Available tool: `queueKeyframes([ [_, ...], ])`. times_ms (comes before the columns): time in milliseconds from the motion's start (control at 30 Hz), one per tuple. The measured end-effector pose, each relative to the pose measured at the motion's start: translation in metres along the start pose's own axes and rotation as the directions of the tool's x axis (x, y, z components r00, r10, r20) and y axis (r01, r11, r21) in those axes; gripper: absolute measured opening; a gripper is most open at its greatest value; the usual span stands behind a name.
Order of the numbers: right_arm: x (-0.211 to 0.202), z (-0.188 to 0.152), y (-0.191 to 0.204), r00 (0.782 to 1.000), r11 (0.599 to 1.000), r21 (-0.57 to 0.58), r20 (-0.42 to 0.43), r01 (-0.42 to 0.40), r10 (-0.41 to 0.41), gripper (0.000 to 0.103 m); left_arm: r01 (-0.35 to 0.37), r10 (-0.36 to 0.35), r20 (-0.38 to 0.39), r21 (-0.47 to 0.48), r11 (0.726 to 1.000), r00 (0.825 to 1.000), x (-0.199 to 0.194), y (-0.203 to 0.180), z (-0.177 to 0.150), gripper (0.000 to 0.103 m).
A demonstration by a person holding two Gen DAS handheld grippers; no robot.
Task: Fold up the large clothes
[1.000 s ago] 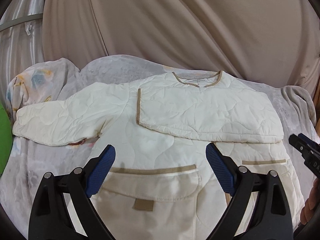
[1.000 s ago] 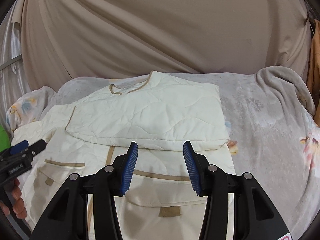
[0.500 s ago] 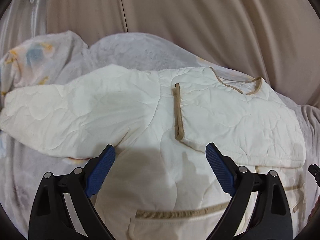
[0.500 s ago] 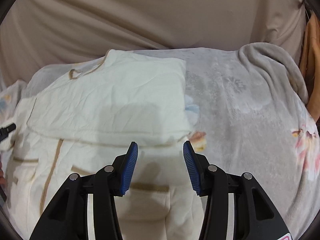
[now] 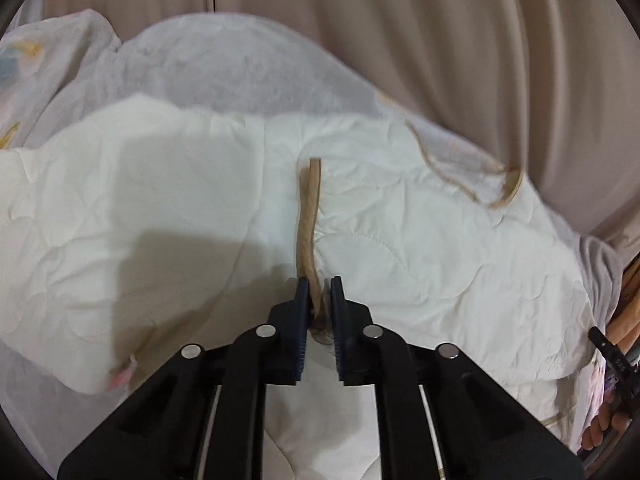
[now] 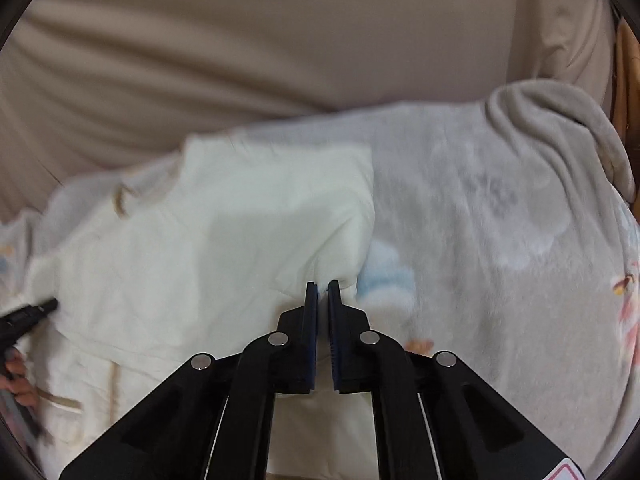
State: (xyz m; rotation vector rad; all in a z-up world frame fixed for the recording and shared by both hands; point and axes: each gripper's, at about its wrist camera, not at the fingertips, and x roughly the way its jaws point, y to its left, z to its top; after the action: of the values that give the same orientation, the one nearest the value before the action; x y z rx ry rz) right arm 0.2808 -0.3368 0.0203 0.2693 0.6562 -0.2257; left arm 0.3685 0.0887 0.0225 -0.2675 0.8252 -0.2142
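Lying spread over a pale grey blanket, the cream quilted jacket fills most of both views, with a beige curtain hanging behind it. One sleeve stretches out to the left in the left wrist view, while the other side is folded across the body, its tan-bound cuff running toward the camera. The left claw is pressed together on the near end of that tan cuff, the trim pinched between its blue pads. The tan-edged neckline lies further back and to the right. In the right wrist view, which is blurred, the right claw is pressed together at the jacket's folded right edge, near the corner where the cream fabric meets the blanket; a thin bit of cloth seems caught between the pads, though the blur makes this hard to confirm. At the far left of that view the left claw's black tip shows over the jacket, with fingers below it. A tan-trimmed pocket lies near them.
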Motion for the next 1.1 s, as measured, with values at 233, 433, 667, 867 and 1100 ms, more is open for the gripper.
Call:
queueKeyframes([
  [233,0.046,-0.023,-0.006,0.987,0.994,-0.067,-0.129,0.084,-0.092,0.007,-0.087,0.089,-0.029,0.069,0.994,0.996,0.022,-0.003,-0.012,0.007],
  [433,-0.052,-0.037,-0.013,0.999,0.992,-0.127,-0.046,0.019,-0.025,0.036,-0.008,0.008,0.016,0.057,0.998,1.0,-0.057,0.021,-0.03,0.059],
  [667,-0.128,-0.166,-0.06,0.967,0.986,-0.155,-0.253,-0.056,0.015,0.059,0.057,-0.054,-0.105,0.028,0.998,0.993,-0.151,0.093,-0.127,0.089],
  [867,-0.144,-0.21,-0.063,0.959,0.993,-0.029,-0.267,-0.111,0.1,0.031,0.076,-0.077,-0.168,-0.014,0.997,0.983,-0.16,0.1,-0.186,0.056],
  [1100,-0.212,-0.204,-0.064,0.981,0.991,0.014,-0.138,-0.135,0.135,0.004,0.112,-0.101,-0.134,0.079,0.991,0.986,-0.208,0.079,-0.201,0.008],
])
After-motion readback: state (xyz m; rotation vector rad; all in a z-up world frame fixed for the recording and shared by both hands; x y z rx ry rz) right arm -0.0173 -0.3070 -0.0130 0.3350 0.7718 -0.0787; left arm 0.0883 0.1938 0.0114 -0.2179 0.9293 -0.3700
